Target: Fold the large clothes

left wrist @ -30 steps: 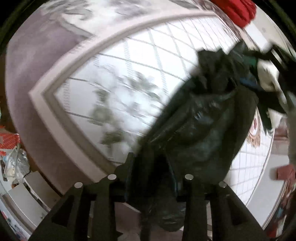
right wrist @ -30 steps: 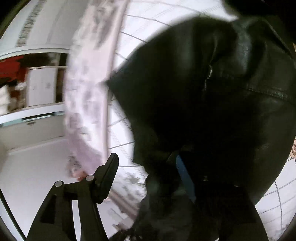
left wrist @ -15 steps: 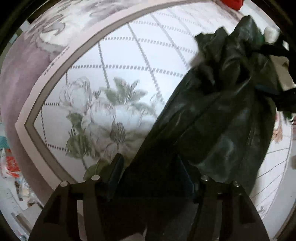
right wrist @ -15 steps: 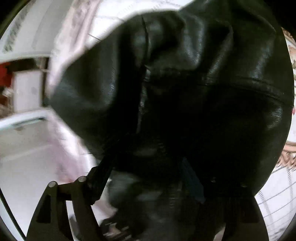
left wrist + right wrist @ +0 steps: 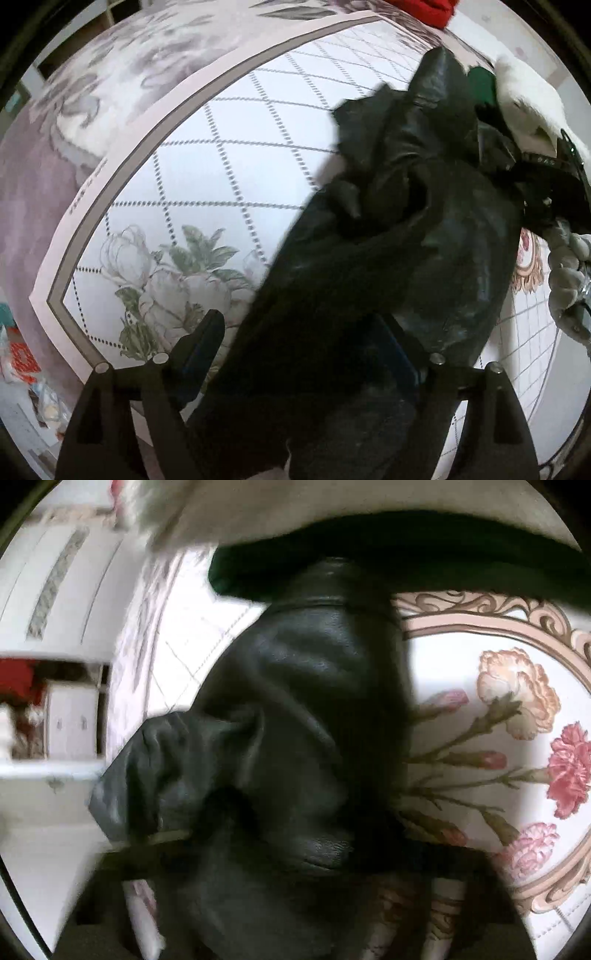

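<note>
A black leather jacket (image 5: 388,266) hangs bunched over a bed with a floral quilt (image 5: 207,192). My left gripper (image 5: 306,343) has its fingers spread wide with a fold of the jacket lying between them; the left finger (image 5: 199,347) stands apart from the leather. In the right wrist view the jacket (image 5: 295,738) fills the middle and blurs the bottom of the frame, hiding my right gripper's fingers. The other hand-held gripper (image 5: 546,177) shows at the jacket's far right edge in the left wrist view.
A white garment (image 5: 524,92) and a dark green one (image 5: 480,81) lie at the far right of the bed, a red one (image 5: 424,11) at the far edge. White cabinets (image 5: 70,720) stand beyond the bed. The quilt has pink carnations (image 5: 517,738).
The left gripper's fingers have spread apart around the jacket. The jacket has dropped lower toward the quilt. The right view swung over the carnation print, and its left finger is no longer visible.
</note>
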The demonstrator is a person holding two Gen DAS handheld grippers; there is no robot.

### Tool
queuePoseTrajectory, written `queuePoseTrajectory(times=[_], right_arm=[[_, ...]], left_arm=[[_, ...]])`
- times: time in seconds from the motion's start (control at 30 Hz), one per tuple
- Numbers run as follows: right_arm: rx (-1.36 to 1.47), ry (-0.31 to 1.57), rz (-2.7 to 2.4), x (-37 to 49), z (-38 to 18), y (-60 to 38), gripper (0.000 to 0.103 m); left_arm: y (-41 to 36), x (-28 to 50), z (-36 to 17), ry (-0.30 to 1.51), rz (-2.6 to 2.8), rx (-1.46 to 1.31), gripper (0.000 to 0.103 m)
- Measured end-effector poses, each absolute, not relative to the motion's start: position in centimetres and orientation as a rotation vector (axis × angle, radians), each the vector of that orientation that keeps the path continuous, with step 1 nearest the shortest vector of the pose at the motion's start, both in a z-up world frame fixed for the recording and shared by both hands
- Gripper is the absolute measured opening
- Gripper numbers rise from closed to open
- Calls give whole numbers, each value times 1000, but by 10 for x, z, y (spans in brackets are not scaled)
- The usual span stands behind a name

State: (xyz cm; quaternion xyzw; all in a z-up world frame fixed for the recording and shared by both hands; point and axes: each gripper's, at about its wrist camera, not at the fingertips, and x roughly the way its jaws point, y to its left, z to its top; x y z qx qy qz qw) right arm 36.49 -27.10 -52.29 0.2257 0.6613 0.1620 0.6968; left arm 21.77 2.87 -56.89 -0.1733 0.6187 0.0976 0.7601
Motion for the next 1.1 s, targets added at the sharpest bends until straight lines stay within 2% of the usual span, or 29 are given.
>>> queuePoseTrajectory(times=[0.07, 0.17, 0.3, 0.37, 0.43, 0.5, 0.6, 0.77, 0.93, 1.0, 1.1], right_arm=[[613, 1437, 323, 349, -516, -294, 18], [768, 1333, 146, 301, -498, -334, 16], [999, 1159, -208, 177, -463, -424, 16], [1061, 1151, -344, 112, -459, -457, 17], [1095, 1240, -406, 57, -469, -483, 25], [1129, 1361, -391, 20, -483, -497, 45], [1148, 1503, -306, -15, -494, -507, 56], [864, 1527, -271, -21, -444, -516, 56], [649, 1449, -98, 17, -393, -492, 54], [660, 1419, 5, 40, -392, -480, 36], [634, 1422, 66, 83, -422, -458, 35]], left_arm=[[18, 219, -565, 1360, 204, -329, 82], [3, 219, -557, 1383, 172, -251, 82], [-7, 217, -538, 1395, 134, -165, 82], [-13, 213, -533, 1404, 123, -134, 82], [-23, 213, -535, 1423, 121, -109, 82], [-41, 214, -537, 1444, 104, -97, 82], [-72, 215, -533, 1452, 60, -99, 82], [-135, 247, -547, 1429, -17, -84, 82], [-165, 294, -594, 1476, 24, -22, 84], [-160, 298, -596, 1469, 26, -73, 91], [-157, 299, -598, 1464, 33, -83, 97]])
